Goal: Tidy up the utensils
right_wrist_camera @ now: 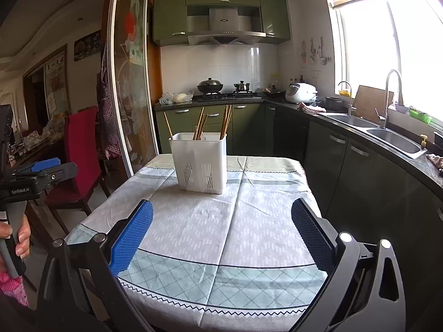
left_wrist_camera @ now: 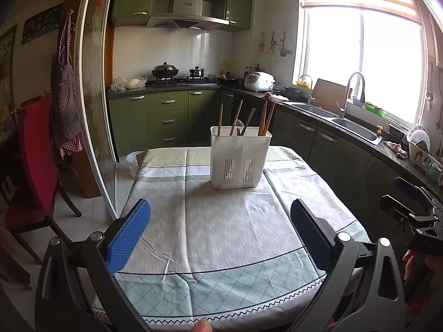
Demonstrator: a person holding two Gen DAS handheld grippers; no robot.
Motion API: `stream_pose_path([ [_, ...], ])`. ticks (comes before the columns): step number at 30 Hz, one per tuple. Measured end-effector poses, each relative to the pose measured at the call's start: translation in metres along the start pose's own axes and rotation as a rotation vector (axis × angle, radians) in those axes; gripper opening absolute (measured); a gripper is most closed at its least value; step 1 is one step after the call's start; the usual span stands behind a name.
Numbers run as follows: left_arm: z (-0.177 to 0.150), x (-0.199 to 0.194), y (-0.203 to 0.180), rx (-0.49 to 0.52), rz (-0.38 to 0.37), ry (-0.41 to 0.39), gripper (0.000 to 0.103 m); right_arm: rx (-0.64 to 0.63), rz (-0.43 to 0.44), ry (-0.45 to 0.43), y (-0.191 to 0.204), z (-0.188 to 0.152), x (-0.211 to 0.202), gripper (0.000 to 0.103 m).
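A white slotted utensil holder (left_wrist_camera: 240, 158) stands upright at the far middle of the table; it also shows in the right wrist view (right_wrist_camera: 200, 163). Several wooden chopsticks (left_wrist_camera: 238, 119) stick out of it, also seen in the right wrist view (right_wrist_camera: 225, 121). My left gripper (left_wrist_camera: 220, 213) is open and empty, held above the near part of the tablecloth. My right gripper (right_wrist_camera: 221, 215) is open and empty too, at a similar distance from the holder. Each gripper shows at the edge of the other's view, the right one (left_wrist_camera: 409, 210) and the left one (right_wrist_camera: 41, 174).
The table carries a pale patterned cloth (left_wrist_camera: 229, 221) with a green checked border. A red chair (left_wrist_camera: 33, 160) stands to the left by a glass sliding door (right_wrist_camera: 130, 88). Dark counter with sinks (left_wrist_camera: 343, 124) runs along the right. Stove and cabinets lie behind.
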State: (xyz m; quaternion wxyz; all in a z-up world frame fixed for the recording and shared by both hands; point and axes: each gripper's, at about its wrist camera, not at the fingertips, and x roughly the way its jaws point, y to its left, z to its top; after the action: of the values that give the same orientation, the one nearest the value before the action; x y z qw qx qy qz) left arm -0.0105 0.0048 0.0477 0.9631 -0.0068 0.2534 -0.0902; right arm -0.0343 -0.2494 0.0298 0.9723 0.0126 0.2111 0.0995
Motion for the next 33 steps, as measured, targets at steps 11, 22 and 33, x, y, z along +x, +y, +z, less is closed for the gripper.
stream_pose_path([
  [11,-0.006,0.000,0.005,-0.014,0.022,0.020,0.096,0.004,0.015,0.029,0.001,-0.001,0.020,0.098],
  [22,-0.007,0.002,0.010,-0.029,0.022,0.027,0.096,-0.007,0.020,0.035,0.005,-0.001,0.026,0.098],
  [33,-0.006,0.002,0.011,-0.027,0.029,0.027,0.096,-0.006,0.024,0.034,0.005,-0.002,0.027,0.098],
])
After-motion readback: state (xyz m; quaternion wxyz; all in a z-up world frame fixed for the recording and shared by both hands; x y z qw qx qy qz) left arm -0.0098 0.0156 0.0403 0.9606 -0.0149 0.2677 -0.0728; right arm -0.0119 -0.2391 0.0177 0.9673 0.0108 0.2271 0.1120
